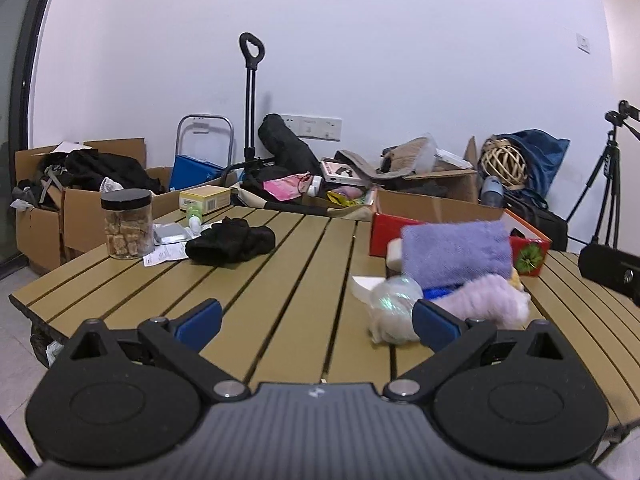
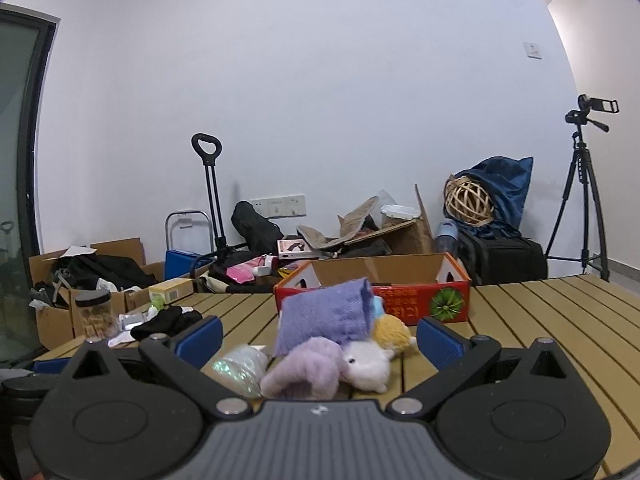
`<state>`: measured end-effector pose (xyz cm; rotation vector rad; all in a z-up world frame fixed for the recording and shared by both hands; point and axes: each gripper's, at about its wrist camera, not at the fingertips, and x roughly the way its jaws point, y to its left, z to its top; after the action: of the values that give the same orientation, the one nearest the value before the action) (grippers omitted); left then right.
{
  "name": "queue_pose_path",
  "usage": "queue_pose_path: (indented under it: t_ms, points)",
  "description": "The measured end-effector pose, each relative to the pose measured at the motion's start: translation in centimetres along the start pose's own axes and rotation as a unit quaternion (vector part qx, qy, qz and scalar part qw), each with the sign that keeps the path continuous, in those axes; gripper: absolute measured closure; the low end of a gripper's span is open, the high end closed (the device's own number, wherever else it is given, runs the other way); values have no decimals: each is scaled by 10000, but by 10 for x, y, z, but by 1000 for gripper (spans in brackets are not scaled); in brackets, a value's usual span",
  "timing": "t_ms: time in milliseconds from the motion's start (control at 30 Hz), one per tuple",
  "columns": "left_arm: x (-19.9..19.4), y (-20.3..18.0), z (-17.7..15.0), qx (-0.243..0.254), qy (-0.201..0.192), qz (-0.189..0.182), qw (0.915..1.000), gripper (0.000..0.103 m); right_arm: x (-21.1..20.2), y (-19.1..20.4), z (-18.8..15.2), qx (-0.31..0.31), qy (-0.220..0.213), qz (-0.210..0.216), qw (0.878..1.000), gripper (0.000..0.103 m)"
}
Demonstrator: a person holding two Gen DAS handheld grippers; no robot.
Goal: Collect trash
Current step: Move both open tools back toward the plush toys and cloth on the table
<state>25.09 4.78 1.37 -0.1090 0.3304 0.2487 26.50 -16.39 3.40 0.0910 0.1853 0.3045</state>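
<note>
1. On the far left of the tan slatted bench point(image 1: 280, 264), a clear plastic jar with a black screw lid point(image 1: 127, 224) is standing upright, full of brown cubes; it looks like something kept, not trash.

2. Just right of the jar, a printed white paper receipt point(image 1: 164, 255) is lying flat, with a flat silver foil packet point(image 1: 172, 233) behind it and a crumpled black cloth point(image 1: 231, 243) touching its right edge. The receipt and packet are probably trash, sitting loose where they were dropped.

3. Nearer the camera, the left gripper point(image 1: 316, 322) is hovering low over bare slats with its blue-padded jaws spread wide and nothing between them. It is pointing at the middle of the bench, so no target is fixed yet.

4. Right of centre, a crumpled clear iridescent plastic wrapper point(image 2: 240, 368) is lying on the bench, touching a pale lilac plush toy point(image 2: 308, 372). I judge this wrapper to be the nearest piece of trash.

5. The right gripper point(image 2: 319, 340) is facing that heap, its jaws also wide apart and empty, with the wrapper near its left pad; the spread suits a soft, bulky grab.

6. Over the toys, a folded purple towel point(image 2: 328, 316) is leaning, and behind it a red cardboard box with an open top point(image 2: 420, 300) is standing, perhaps the place for collected trash, though I cannot tell.
</note>
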Motion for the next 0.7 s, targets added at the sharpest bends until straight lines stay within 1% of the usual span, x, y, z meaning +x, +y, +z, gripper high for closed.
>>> queue_pose_path:
  t_ms: [133, 300, 433, 600, 700]
  points:
    - [16, 1, 9, -13, 32, 63, 10000, 0, 21, 2, 4, 61, 84, 58, 9999, 0]
    - [37, 0, 16, -28, 90, 145, 9999, 0, 49, 1, 0, 128, 195, -8, 9997, 0]
    - [54, 1, 19, -155, 187, 219, 9995, 0, 75, -3, -8, 210, 446, -79, 9988, 0]
    - [71, 2, 13, -309, 360, 279, 9985, 0, 101, -7, -26, 271, 728, -85, 9969, 0]
    - [76, 2, 11, -320, 360, 302, 9984, 0, 111, -10, -34, 305, 826, -88, 9961, 0]
